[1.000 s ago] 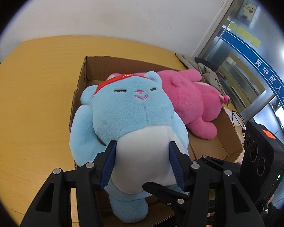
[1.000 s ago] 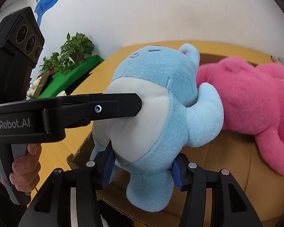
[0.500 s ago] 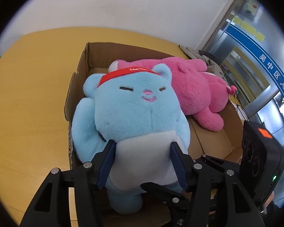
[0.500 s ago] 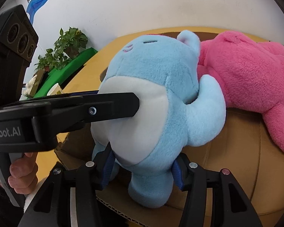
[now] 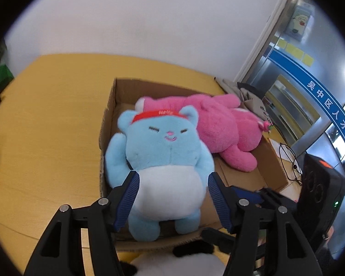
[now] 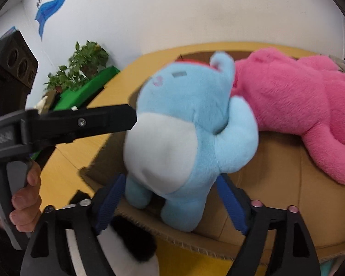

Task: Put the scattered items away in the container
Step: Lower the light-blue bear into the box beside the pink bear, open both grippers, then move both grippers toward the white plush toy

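Note:
A blue plush bear [image 5: 163, 156] with a red headband lies in the cardboard box [image 5: 112, 105], beside a pink plush [image 5: 220, 131]. My left gripper [image 5: 172, 197] is open, its jaws apart at either side of the bear's white belly without squeezing it. My right gripper [image 6: 170, 197] is open too, its jaws wide on both sides of the bear's [image 6: 191, 128] legs. The pink plush [image 6: 294, 96] lies to the right in the box [image 6: 280, 197]. A black-and-white plush [image 6: 128, 248] sits just below the grippers, outside the box; it also shows in the left wrist view [image 5: 179, 262].
The box stands on a yellow wooden table [image 5: 46, 138]. A grey bag [image 5: 246, 92] and a cable [image 5: 289, 158] lie beyond the box on the right. Potted plants [image 6: 80, 66] and a green bin [image 6: 85, 92] stand past the table's far edge.
Both grippers have opened and let go of the blue bear, which has dropped into the box. Both have pulled back a little, and the black-and-white plush has come into view below.

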The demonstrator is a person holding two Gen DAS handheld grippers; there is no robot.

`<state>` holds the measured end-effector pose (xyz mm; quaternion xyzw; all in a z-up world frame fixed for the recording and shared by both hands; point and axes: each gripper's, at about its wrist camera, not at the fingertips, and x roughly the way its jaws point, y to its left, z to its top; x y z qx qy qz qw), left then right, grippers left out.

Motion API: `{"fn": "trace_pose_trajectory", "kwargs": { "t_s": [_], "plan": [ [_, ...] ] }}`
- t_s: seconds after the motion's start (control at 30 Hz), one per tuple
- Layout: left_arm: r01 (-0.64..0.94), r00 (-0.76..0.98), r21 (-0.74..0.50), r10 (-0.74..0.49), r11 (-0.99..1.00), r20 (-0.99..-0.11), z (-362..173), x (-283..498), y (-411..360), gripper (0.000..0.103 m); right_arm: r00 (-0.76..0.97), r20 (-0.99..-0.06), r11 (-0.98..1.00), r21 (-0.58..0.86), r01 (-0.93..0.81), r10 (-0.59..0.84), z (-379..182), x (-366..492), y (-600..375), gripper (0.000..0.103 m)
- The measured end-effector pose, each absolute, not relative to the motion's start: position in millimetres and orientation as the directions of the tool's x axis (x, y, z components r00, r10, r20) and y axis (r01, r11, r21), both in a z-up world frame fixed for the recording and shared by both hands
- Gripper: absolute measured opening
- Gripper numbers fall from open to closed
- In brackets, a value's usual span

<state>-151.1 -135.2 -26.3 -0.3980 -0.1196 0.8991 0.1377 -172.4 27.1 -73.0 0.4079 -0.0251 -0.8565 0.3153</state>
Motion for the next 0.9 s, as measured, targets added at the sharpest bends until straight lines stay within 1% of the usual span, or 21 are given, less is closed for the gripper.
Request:
{"fn": "trace_pose_trajectory", "kwargs": {
  "t_s": [0.07, 0.1, 0.13, 0.17, 0.23, 0.3, 0.37, 0.4, 0.5, 0.63, 0.77, 0.9],
  "plan": [
    [-0.16, -0.699, -0.281, 0.309, -0.946, -0.645, -2.3, -128.9, -132.1, 0.063, -0.511, -0.651, -0.795, 0.253, 0.551, -0.562, -50.8, -155.3, 37.9, 0.097],
    [-0.162, -0.727, -0.256, 0.29, -0.953, -0.622, 10.3, -115.5, -129.9, 0.068, -0.536, -0.635, -0.797, 0.225, 0.561, -0.557, -40.1, -146.8, 43.8, 0.098],
    [-0.158, -0.754, -0.232, 0.269, -0.96, -0.599, 22.3, -101.5, -127.7, 0.073, -0.563, -0.621, -0.803, 0.196, 0.562, -0.545, -29.8, -138.4, 49.5, 0.102],
    [-0.149, -0.78, -0.21, 0.246, -0.966, -0.576, 32.5, -87.8, -125.1, 0.08, -0.6, -0.602, -0.816, 0.163, 0.554, -0.527, -18.4, -128.0, 58.0, 0.103],
    [-0.12, -0.83, -0.171, 0.193, -0.978, -0.523, 50.7, -57.3, -117.1, 0.08, -0.672, -0.559, -0.844, 0.098, 0.527, -0.485, 3.1, -103.2, 80.9, 0.103],
    [-0.088, -0.871, -0.143, 0.146, -0.986, -0.47, 62.4, -21.0, -104.4, 0.08, -0.765, -0.511, -0.888, -0.007, 0.459, -0.392, 20.8, -77.6, 94.3, 0.103],
    [-0.089, -0.884, -0.14, 0.143, -0.986, -0.445, 63.7, 7.1, -92.4, 0.08, -0.846, -0.454, -0.921, -0.123, 0.37, -0.279, 30.2, -49.4, 105.7, 0.103],
    [-0.086, -0.885, -0.136, 0.139, -0.987, -0.445, 61.1, 18.4, -86.0, 0.08, -0.859, -0.444, -0.925, -0.146, 0.35, -0.255, 32.3, -39.2, 108.3, 0.103],
    [-0.081, -0.882, -0.117, 0.126, -0.99, -0.454, 45.4, 40.9, -65.5, 0.08, -0.86, -0.451, -0.937, -0.122, 0.326, -0.24, 32.7, -13.4, 126.8, 0.103],
    [-0.136, -0.858, -0.137, 0.186, -0.981, -0.478, 30.6, 55.4, -37.6, 0.08, -0.863, -0.474, -0.961, -0.109, 0.255, -0.175, 29.0, 9.0, 144.6, 0.103],
    [-0.158, -0.848, -0.171, 0.222, -0.973, -0.48, 28.9, 57.5, -23.0, 0.08, -0.848, -0.499, -0.968, -0.066, 0.243, -0.179, 26.5, 22.1, 156.5, 0.103],
    [-0.139, -0.853, -0.181, 0.21, -0.974, -0.477, 21.4, 57.3, -17.0, 0.08, -0.85, -0.496, -0.971, -0.055, 0.234, -0.177, 23.7, 31.7, 162.3, 0.103]
  ]
}}
